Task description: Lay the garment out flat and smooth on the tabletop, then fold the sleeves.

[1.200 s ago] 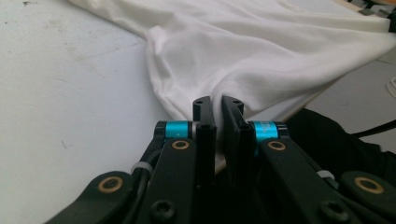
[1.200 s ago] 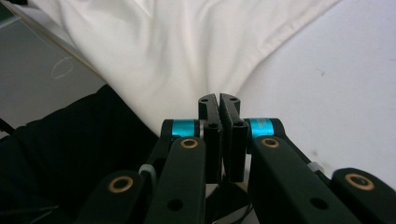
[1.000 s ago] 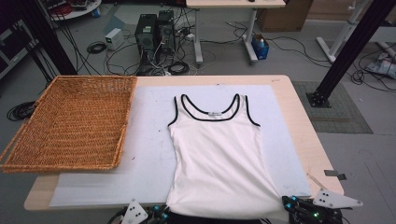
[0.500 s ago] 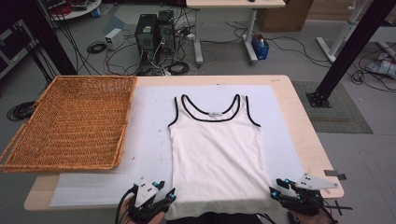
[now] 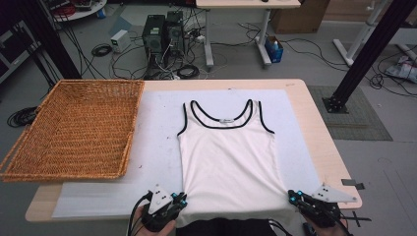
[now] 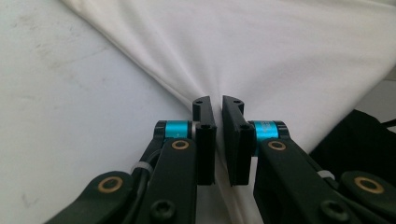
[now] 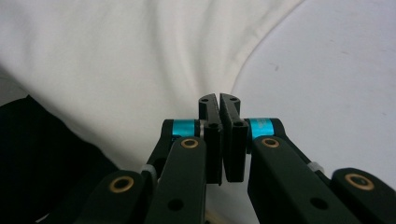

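- left gripper (image 5: 181,200) now sits at the near left hem corner of the white tank top (image 5: 230,162); a second ago it was barely in at the bottom edge, half a second ago it was beside the corner.
- its jaws have just opened and come together again; in the left gripper view the cloth (image 6: 261,51) runs into the narrow gap between them and puckers into folds fanning from the tips, so it is clamped on the hem.
- right gripper (image 5: 294,197) made the same change at the near right hem corner: jaws opened, then closed, now pinched together on the fabric (image 7: 140,56), with creases pulling toward the tips.
- meaning, as i judge it: both bottom corners are gripped, so the grasp step looks done and a lift or fold away from the person comes next; the hem looks already pulled taut between the two grippers.
- left of the left gripper and farther away: a wicker basket (image 5: 74,128), woven, tan, shallow, rectangular, empty, tilted off the table's left edge.
- ahead of both grippers: the tank top lies flat, front up, soft thin knit, dark trim at neck and armholes, straps pointing away.
- under it: a pale matte mat (image 5: 157,147) with small specks, on a light wood table (image 5: 314,123) with rounded corners.
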Available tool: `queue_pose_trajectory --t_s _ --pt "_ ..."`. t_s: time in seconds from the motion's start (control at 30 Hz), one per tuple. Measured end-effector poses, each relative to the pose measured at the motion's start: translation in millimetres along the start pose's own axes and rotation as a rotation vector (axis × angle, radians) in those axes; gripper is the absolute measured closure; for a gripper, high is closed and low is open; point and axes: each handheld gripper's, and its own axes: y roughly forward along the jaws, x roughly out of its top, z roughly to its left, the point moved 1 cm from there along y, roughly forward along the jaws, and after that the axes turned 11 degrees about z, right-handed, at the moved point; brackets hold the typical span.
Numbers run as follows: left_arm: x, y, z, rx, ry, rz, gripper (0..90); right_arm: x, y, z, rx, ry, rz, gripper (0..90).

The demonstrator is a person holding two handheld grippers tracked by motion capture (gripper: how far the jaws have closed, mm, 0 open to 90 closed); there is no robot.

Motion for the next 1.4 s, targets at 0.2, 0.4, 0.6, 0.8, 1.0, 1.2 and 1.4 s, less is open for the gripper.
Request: queue_pose_trajectory --t_s 0.2,0.4,0.6,0.8,1.0,1.2,1.4 --pt "-9.1 -9.3 -2.6 -0.025 -0.009 -0.004 83.0 -11.7 -11.7 1.1 0.006 0.004 0.010 88.5" --pt "10.8 -13.0 4.7 -0.010 -0.018 -0.087 49.7 1.5 -12.6 -1.1 0.035 0.032 -0.010 36.1" --pt "39.9 -6.9 13.5 0.008 0.016 -0.100 35.9 27.1 -1.5 -10.3 0.075 0.051 -0.012 11.8" --pt "58.4 -3.2 22.4 0.018 0.017 -0.099 33.3 45.7 5.7 -13.5 0.084 0.023 -0.020 11.7" --pt "64.5 -5.8 26.1 0.024 0.036 -0.109 33.1 54.5 10.6 -12.2 0.082 0.000 -0.033 11.7" --pt "65.6 -4.5 28.7 0.025 0.039 -0.100 33.1 54.9 13.0 -12.7 0.072 -0.001 -0.025 11.8" --pt "76.3 0.6 30.4 0.027 0.047 -0.103 33.1 54.1 13.2 -17.1 0.067 0.002 -0.025 11.8"
